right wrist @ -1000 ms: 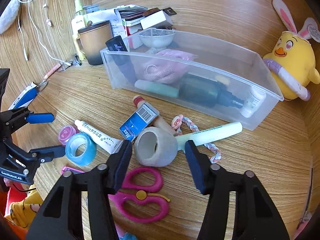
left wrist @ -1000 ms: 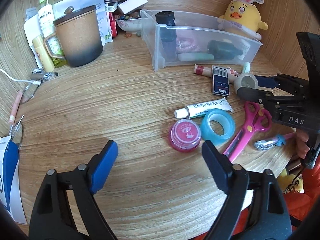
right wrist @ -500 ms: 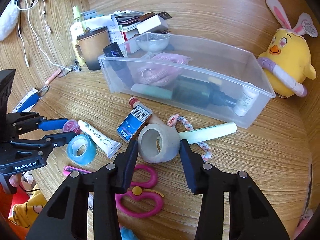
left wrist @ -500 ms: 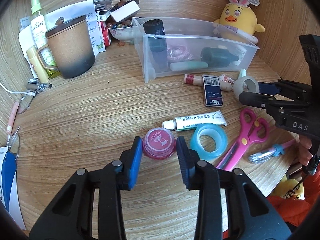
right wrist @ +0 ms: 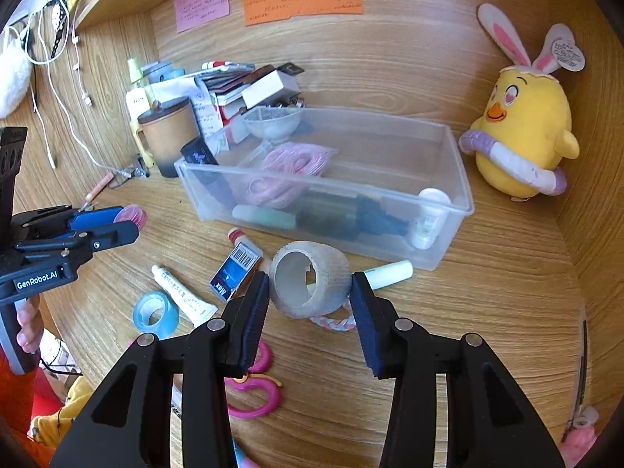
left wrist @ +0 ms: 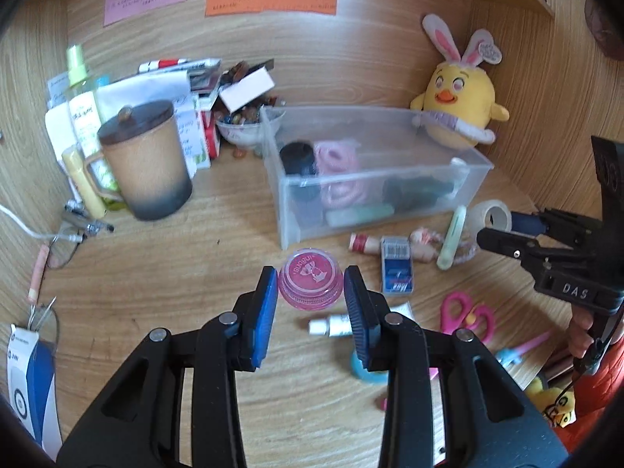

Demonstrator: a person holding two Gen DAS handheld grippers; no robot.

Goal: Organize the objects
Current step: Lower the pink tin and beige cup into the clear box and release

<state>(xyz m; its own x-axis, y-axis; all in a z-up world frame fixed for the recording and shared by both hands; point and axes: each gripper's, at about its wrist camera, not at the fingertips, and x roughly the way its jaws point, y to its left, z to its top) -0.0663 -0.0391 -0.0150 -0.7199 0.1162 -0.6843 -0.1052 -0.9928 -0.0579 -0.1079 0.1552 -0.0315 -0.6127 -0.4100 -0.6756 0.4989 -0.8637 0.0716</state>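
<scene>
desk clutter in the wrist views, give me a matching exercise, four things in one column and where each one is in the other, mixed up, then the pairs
Things:
1. pink jar
2. grey tape roll
3. pink hair ties
4. blue tape ring

Places:
A. inside the clear bin
B. between the pads of the left hand-held gripper
C. flat on the desk beside the white tube
D. between the pads of the right hand-held gripper

Pairs: 1-B, 2-D, 3-A, 4-C
</scene>
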